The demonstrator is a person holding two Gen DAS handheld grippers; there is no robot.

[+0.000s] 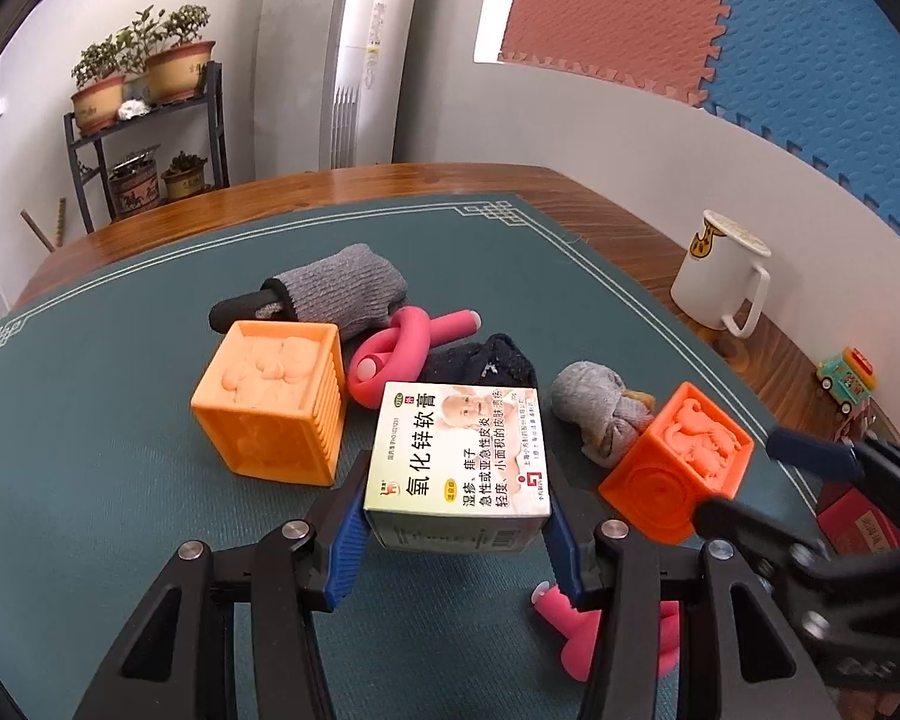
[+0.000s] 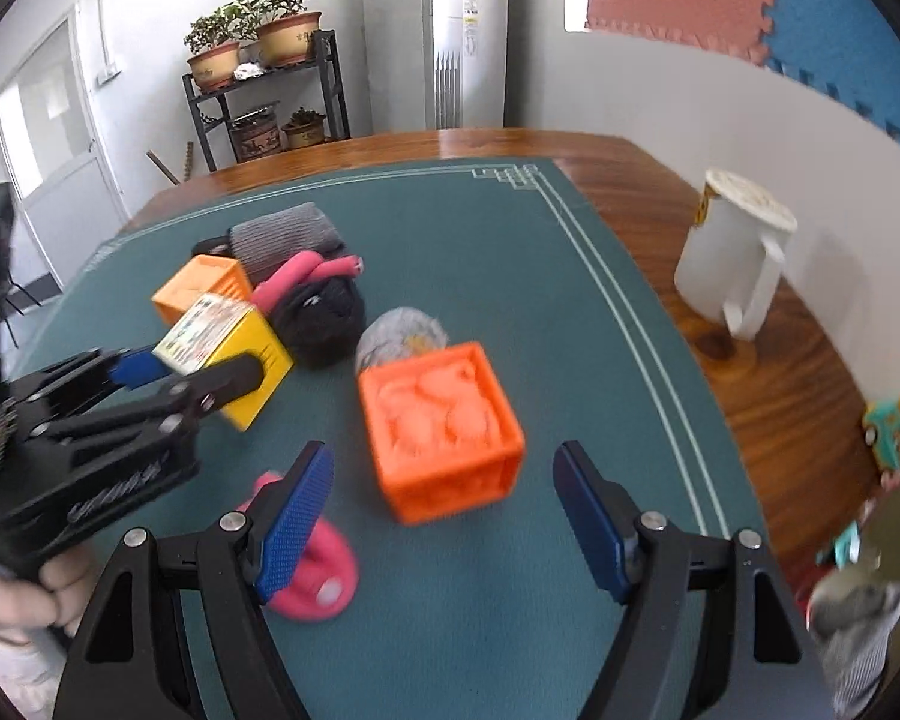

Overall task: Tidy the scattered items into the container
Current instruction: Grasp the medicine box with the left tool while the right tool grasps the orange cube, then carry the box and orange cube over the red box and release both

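My left gripper [image 1: 456, 531] is shut on a white and yellow ointment box [image 1: 459, 453] and holds it above the green mat [image 1: 120, 510]; the box also shows in the right wrist view [image 2: 225, 348]. My right gripper [image 2: 444, 516] is open, its jaws on either side of an orange embossed cube [image 2: 444, 426], just in front of it. A second, paler orange cube [image 1: 276, 402], a pink foam twist [image 1: 402, 354], a grey sock roll [image 1: 342, 288], a dark sock [image 1: 486, 360] and a grey sock ball [image 1: 600, 414] lie behind.
A white mug [image 2: 732, 258] stands on the wooden table [image 2: 780, 360] at the right. A toy bus [image 2: 897, 429] sits further right. A pink foam piece [image 2: 318, 570] lies under my right gripper's left finger. A red box [image 1: 858, 522] lies at the right edge.
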